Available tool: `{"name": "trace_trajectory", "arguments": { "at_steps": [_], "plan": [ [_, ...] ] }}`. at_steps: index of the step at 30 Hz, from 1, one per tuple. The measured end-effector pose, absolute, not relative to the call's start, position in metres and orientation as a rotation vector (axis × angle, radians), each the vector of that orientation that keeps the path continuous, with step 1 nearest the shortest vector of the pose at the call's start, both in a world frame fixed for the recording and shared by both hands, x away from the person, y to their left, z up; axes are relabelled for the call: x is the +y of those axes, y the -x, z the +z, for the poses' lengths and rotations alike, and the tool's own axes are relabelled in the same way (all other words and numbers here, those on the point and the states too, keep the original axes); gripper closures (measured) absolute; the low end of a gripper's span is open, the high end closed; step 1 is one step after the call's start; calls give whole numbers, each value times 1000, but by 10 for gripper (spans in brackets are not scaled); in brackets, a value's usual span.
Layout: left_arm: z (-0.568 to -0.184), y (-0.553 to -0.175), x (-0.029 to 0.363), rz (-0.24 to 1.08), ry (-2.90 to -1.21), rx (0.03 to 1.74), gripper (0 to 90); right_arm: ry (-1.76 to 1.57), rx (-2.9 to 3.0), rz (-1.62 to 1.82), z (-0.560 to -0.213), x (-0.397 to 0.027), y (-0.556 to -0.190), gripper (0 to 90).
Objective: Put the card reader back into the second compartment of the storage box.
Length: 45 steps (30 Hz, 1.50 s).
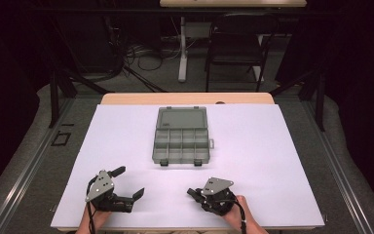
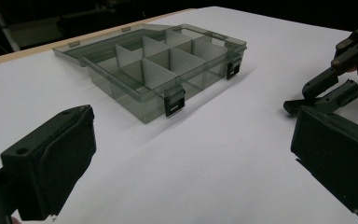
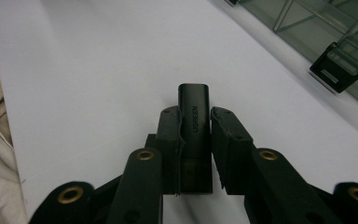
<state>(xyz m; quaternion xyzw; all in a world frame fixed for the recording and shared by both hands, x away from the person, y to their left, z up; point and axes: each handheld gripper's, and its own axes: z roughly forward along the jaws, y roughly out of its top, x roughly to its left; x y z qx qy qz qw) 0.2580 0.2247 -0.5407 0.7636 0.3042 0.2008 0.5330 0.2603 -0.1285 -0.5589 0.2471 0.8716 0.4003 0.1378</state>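
Note:
A smoky clear organizer box lies open mid-table, lid flat behind it, its several compartments bare. My left gripper rests near the front left with its jaws spread wide and nothing between them. My right gripper sits at the front right, pointing left, shut on a small black adapter marked UGREEN that sticks out past the fingertips. The box's front corner and a black latch show at the upper right of the right gripper view.
A white sheet covers the table, with the wooden edge showing at the back. A dark chair and cables stand on the floor beyond. In the left gripper view the right gripper shows at the right edge.

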Motion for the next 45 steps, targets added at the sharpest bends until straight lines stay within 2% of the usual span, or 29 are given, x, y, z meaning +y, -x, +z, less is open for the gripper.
{"name": "trace_trajectory", "arguments": {
  "at_steps": [45],
  "plan": [
    [-540,-257,226,486,-1817,730,3,-710,2451,1202,-540,-138,-261,736]
  ]
}}
